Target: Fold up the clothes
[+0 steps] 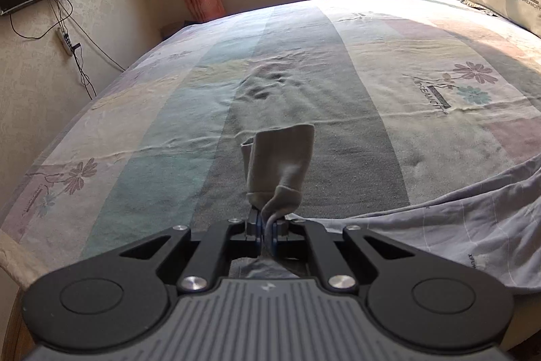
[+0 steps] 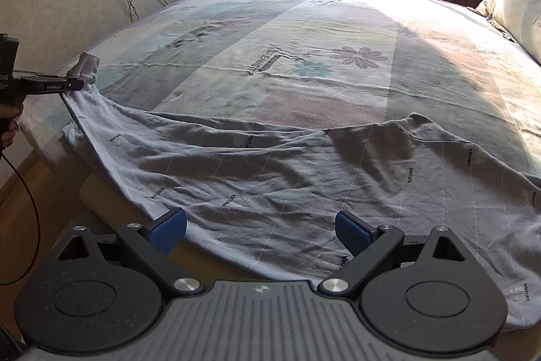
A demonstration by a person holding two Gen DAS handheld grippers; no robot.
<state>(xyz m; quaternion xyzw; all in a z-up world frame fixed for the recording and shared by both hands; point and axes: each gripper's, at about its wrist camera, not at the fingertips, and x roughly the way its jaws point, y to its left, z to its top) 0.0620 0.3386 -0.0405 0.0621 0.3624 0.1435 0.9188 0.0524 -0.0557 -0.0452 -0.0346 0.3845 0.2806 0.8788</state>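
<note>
Left hand-held gripper [image 1: 267, 234] pinches garment [image 2: 304, 185] cuff | garment spread rightward on bed [image 2: 304, 32]

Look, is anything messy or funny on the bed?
Yes. The grey garment lies crumpled and hangs off the bed's near edge. One end is pinched in the left gripper and sticks up bunched.
</note>
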